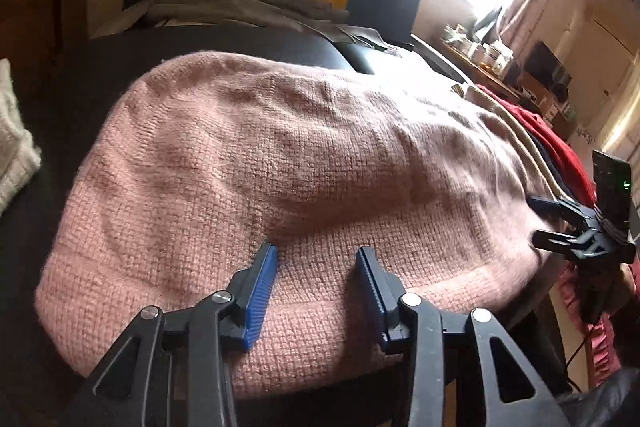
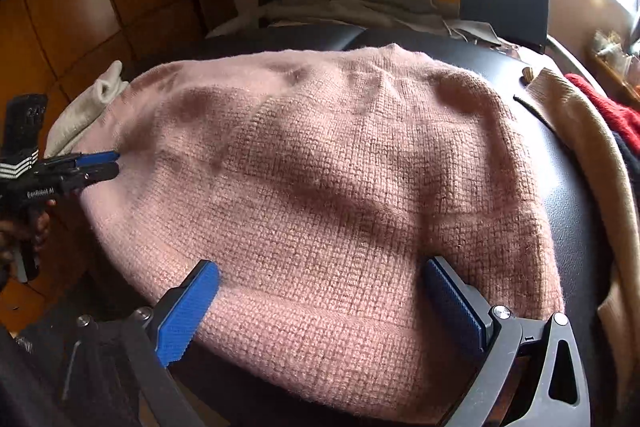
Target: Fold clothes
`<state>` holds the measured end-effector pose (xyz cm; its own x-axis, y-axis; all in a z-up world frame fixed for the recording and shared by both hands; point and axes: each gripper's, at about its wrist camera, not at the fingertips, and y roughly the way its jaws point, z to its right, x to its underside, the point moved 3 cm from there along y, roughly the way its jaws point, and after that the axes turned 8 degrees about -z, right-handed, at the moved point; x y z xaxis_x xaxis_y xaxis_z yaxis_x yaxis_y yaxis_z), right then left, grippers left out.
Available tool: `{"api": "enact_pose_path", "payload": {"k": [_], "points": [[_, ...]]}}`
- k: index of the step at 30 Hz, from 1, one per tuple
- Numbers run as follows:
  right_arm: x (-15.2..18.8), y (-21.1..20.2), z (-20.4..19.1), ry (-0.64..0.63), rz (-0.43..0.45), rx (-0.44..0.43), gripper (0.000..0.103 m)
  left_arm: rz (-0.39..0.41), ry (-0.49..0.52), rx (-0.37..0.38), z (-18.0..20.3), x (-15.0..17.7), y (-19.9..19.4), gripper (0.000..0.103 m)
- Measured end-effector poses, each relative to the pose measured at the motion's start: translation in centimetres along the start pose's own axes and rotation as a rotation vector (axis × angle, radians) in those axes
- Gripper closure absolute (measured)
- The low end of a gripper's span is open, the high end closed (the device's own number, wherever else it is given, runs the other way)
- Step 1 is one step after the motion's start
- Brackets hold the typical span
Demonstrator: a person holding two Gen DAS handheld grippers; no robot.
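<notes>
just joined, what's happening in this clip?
A person is folding clothes with two handheld claws. A pink knit sweater lies spread on a dark surface. The left claw and right claw are both open at its near hem, gripping nothing. More garments, tan and red, lie to the right.

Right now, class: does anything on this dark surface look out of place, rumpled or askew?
Nothing is damaged or spilled. The pink knit sweater lies folded but slightly lumpy. Beside it, tan and red garments sit in a loose heap.
</notes>
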<state>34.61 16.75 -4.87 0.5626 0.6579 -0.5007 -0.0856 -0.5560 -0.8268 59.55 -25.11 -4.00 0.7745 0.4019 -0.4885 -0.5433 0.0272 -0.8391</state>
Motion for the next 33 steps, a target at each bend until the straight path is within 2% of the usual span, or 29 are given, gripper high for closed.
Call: {"api": "enact_pose_path", "payload": {"k": [1,4,8,12,14,17,19,22,25,29,33], "points": [[0.3,-0.7,0.0,0.007,0.008,-0.028,0.000,-0.001,-0.011,0.001,0.0,0.1,-0.3,0.056],[1.1,-2.7,0.2,0.028,0.033,-0.113,0.000,0.006,0.050,0.008,2.4,-0.3,-0.9,0.054],[4.1,-7.1,4.0,0.133,0.077,-0.222,0.000,0.025,0.186,0.109,8.0,-2.5,0.0,0.050],[6.8,-8.0,7.5,0.215,0.059,-0.231,0.000,0.015,0.319,0.183,13.9,-4.7,1.7,0.045],[6.6,-7.8,8.4,0.235,0.079,-0.254,0.000,-0.010,0.371,0.198,16.6,-5.2,3.3,0.041],[5.3,-6.9,9.1,0.229,0.107,-0.317,0.000,-0.059,0.436,0.194,19.5,-5.4,5.6,0.040],[5.1,-6.0,8.4,0.193,0.039,-0.373,0.000,-0.099,0.458,0.172,20.1,-5.0,7.0,0.040],[4.8,-4.8,7.5,0.138,-0.065,-0.455,0.000,-0.117,0.451,0.161,19.8,-3.9,8.0,0.039],[4.5,-3.6,6.6,0.083,-0.169,-0.537,0.000,-0.124,0.403,0.190,19.4,-3.9,8.1,0.039],[4.2,-2.2,5.4,0.006,-0.303,-0.639,0.000,-0.132,0.426,0.185,19.7,-3.6,7.9,0.038],[4.1,-2.9,5.1,-0.016,-0.306,-0.545,0.000,-0.115,0.428,0.191,19.8,-3.4,7.7,0.037]]}}
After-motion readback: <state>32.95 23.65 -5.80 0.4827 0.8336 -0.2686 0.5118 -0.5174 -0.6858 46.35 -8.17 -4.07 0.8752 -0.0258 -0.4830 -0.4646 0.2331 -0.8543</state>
